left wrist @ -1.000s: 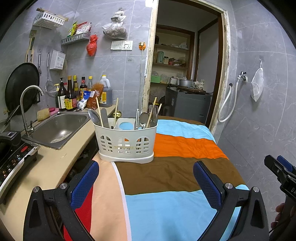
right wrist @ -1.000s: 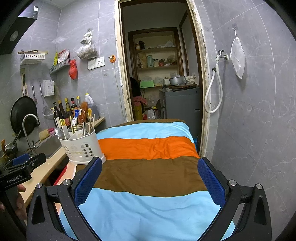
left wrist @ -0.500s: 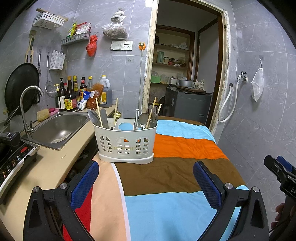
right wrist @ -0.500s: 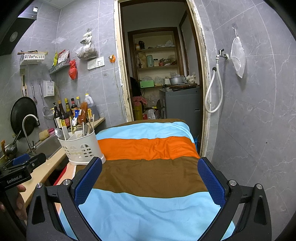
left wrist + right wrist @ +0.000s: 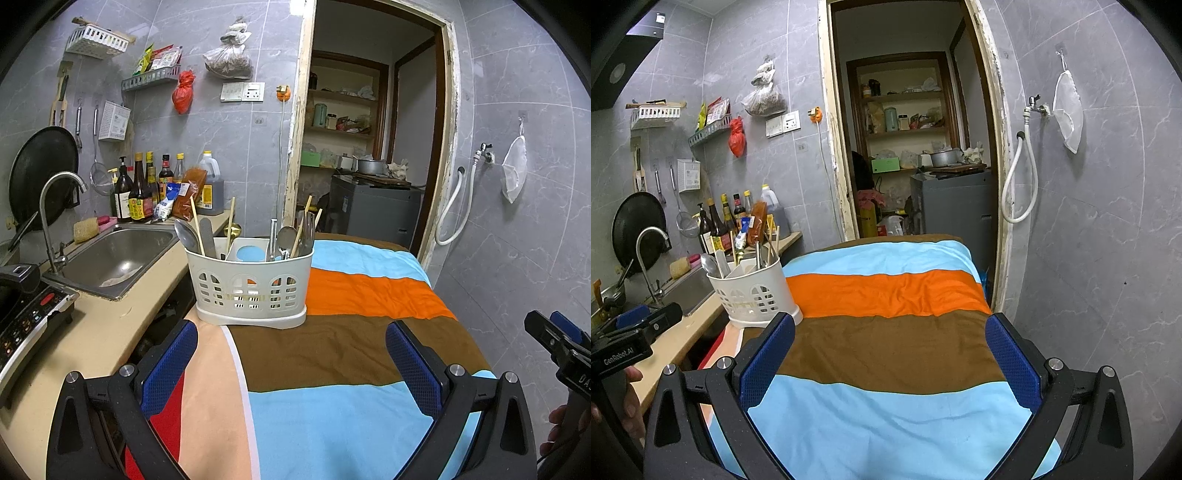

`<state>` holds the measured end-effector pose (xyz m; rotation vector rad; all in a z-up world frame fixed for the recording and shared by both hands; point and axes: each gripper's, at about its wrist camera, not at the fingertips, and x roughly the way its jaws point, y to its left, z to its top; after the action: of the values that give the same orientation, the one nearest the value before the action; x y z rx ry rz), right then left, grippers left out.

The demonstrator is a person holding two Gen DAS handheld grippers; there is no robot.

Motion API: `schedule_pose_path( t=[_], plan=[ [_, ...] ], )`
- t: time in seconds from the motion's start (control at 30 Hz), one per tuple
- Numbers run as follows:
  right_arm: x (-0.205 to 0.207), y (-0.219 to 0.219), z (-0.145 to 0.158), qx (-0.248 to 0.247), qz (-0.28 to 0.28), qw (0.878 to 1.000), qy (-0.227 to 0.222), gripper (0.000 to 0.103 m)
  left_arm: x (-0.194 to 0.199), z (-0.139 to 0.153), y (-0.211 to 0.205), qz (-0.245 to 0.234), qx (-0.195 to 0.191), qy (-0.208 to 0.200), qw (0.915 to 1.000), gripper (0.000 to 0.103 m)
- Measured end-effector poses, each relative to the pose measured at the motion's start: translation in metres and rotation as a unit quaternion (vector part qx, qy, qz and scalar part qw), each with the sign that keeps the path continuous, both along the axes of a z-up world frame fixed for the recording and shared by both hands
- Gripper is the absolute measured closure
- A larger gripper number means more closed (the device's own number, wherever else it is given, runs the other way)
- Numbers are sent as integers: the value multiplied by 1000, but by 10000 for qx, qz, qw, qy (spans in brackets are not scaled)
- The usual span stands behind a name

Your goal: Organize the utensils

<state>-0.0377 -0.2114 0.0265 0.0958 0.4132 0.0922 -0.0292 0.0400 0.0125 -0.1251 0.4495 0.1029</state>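
White plastic, the utensil caddy is sitting at the left edge of the striped cloth, holding spoons, chopsticks and forks upright in its compartments. Short of the caddy, the left gripper is hovering with fingers spread wide, holding nothing. Well right of the caddy, the right gripper is likewise gaping empty over the cloth.

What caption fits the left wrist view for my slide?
Open left gripper faces a white utensil caddy of spoons and chopsticks on a striped cloth beside the sink.
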Motion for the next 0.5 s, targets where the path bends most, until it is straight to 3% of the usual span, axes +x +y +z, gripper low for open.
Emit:
schedule_pose_path(
  t=[0.5],
  plan=[
    [2,-3,0,2,-7,10000,7,1,6,0,-3,-26,16,2,10000,0]
  ],
)
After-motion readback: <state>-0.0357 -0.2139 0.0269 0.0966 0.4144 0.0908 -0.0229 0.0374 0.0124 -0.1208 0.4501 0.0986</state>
